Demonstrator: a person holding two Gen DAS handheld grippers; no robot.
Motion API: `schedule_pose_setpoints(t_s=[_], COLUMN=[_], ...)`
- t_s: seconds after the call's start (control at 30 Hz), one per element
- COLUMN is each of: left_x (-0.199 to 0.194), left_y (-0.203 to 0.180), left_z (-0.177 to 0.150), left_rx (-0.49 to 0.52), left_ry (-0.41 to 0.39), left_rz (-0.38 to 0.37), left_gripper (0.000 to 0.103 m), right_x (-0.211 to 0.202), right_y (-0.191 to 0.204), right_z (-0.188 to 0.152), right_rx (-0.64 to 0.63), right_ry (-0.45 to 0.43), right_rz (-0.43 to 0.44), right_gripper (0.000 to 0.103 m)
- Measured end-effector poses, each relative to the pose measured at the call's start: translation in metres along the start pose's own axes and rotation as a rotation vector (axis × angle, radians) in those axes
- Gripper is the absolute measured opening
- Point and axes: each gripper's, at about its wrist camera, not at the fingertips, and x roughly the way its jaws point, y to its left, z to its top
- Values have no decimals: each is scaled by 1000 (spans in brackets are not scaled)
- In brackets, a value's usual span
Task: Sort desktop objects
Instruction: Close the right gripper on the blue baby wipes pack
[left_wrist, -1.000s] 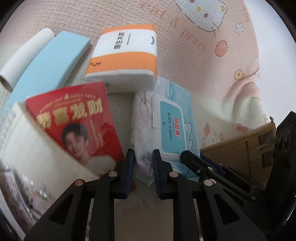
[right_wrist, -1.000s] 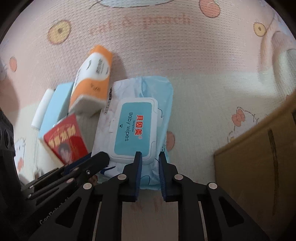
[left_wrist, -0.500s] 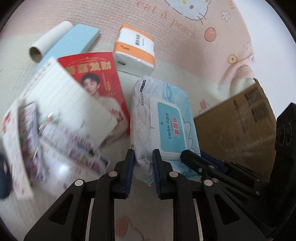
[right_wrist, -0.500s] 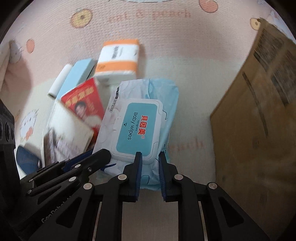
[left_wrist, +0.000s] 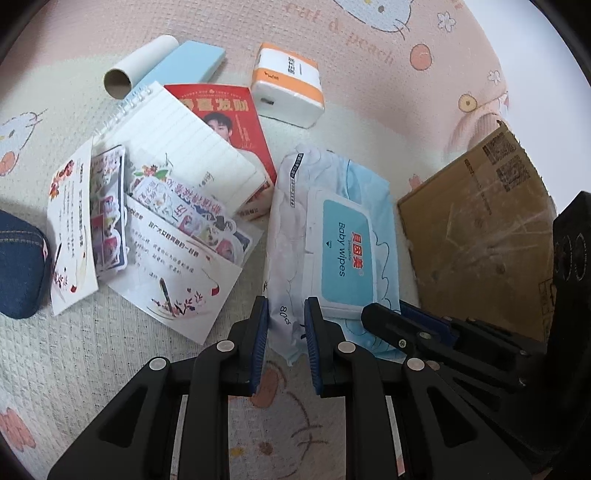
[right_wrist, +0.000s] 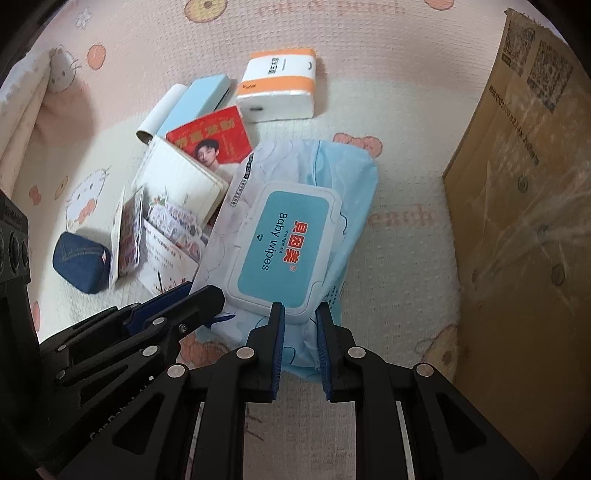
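- A pink cartoon-print play mat (left_wrist: 110, 369) carries the clutter.
- Both hand-held grippers, left (left_wrist: 284, 347) and right (right_wrist: 299, 347), pinch the baby wipes pack (right_wrist: 295, 206).
- The cardboard box (right_wrist: 524, 221) has drawn nearer over the last second, so the pack is probably headed for it.

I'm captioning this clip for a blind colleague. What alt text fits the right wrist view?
Both the right gripper and the left gripper pinch the near end of a baby wipes pack above a pink cartoon mat. A cardboard box stands on the right; a tissue pack, notebook and denim pouch lie left.
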Motion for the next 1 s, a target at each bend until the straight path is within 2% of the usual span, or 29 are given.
schedule_pose_setpoints(t_s=[0.27, 0.33, 0.4, 0.43, 0.47, 0.5, 0.57, 0.67, 0.73, 0.9, 1.0], left_x=[-2, -4, -7, -9, -11, -14, -17, -18, -17, -2, 10], left_y=[1, 3, 7, 9, 11, 13, 15, 17, 18, 20, 21], left_z=[-1, 0, 2, 3, 4, 6, 10, 18, 24, 35, 41], left_rx=[22, 8, -10, -18, -24, -29, -28, -30, -28, -12, -8], left_ry=[3, 9, 11, 7, 3, -4, -22, -33, -31, 2, 27], left_rz=[5, -7, -30, -38, -42, -47, -54, -57, -88, -150, -158], left_gripper=[20, 21, 24, 25, 30, 39, 44, 44, 44, 44, 44], right_x=[0, 1, -3, -7, -10, -13, -19, -21, -20, -11, 0], right_y=[-3, -7, -13, -16, -18, -20, -22, -23, -26, -34, -39], right_z=[1, 2, 3, 4, 5, 6, 12, 22, 29, 36, 34], right_rx=[9, 16, 33, 46, 53, 60, 63, 59, 70, 134, 171], right_ry=[-4, -2, -20, -42, -56, -72, -102, -133, -142, -128, -101], right_rz=[21, 42, 56, 54, 54, 61, 89, 95, 98, 103, 96], right_gripper=[15, 19, 38, 43, 52, 58, 60, 60, 60, 61, 61])
